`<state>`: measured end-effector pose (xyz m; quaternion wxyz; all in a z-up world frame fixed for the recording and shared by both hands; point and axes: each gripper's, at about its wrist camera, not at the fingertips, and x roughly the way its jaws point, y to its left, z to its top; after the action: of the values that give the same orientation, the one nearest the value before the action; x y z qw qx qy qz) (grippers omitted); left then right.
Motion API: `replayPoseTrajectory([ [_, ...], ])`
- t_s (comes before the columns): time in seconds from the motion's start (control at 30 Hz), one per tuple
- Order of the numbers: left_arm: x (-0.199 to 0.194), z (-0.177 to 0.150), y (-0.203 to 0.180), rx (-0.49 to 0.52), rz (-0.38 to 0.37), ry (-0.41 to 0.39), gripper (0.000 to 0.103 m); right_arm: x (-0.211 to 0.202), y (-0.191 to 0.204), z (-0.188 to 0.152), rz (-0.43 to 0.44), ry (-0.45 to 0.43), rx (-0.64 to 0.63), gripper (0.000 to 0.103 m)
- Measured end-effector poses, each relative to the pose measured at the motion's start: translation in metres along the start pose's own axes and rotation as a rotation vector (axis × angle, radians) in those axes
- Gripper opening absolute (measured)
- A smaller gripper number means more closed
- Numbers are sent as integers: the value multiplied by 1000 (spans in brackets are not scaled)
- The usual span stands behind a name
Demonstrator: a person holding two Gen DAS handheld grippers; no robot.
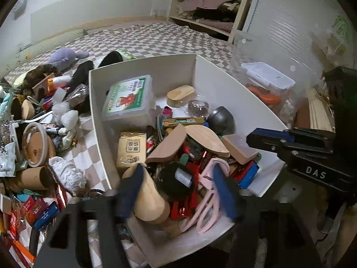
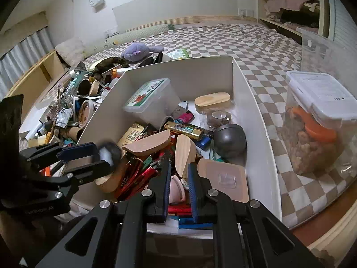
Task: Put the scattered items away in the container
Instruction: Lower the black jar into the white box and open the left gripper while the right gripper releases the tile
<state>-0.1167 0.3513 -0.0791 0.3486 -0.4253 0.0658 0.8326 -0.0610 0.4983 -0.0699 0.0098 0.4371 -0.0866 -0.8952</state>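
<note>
The white container [image 1: 214, 84] sits on the checkered bed, full of items: a lidded plastic box [image 1: 129, 98], wooden pieces, a grey ball [image 1: 219, 119], red packets. It also shows in the right wrist view [image 2: 252, 102]. My left gripper [image 1: 178, 189] hovers over the container's near end, jaws apart around a black round item with a white patch [image 1: 180, 178]; in the right wrist view [image 2: 104, 156] this item sits between its fingertips. My right gripper [image 2: 178, 189] is open over the container's near edge, empty; it also shows at the right in the left wrist view [image 1: 263, 138].
A pile of scattered items [image 1: 40, 134] lies left of the container: cardboard tubes, foil, packets, a round lid. A purple plush [image 1: 64, 55] lies farther back. A clear lidded food box [image 2: 321, 120] stands right of the container. Shelves with clothes [image 1: 209, 6] are behind.
</note>
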Motion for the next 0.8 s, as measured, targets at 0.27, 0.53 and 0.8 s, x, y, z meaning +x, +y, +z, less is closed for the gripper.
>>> replayPoseTrajectory([
  [0.27,-14,-1,4,-18,24,-35,78,-6,1,-5,9,-24,19,15],
  [0.53,-35,-8,18,-77,63,-88,82,-7,6,-6,-11,-31,50,15],
  [0.8,-71,-23,47,-141,147,-188,96,-11,16,-5,-13,-48,51,79],
])
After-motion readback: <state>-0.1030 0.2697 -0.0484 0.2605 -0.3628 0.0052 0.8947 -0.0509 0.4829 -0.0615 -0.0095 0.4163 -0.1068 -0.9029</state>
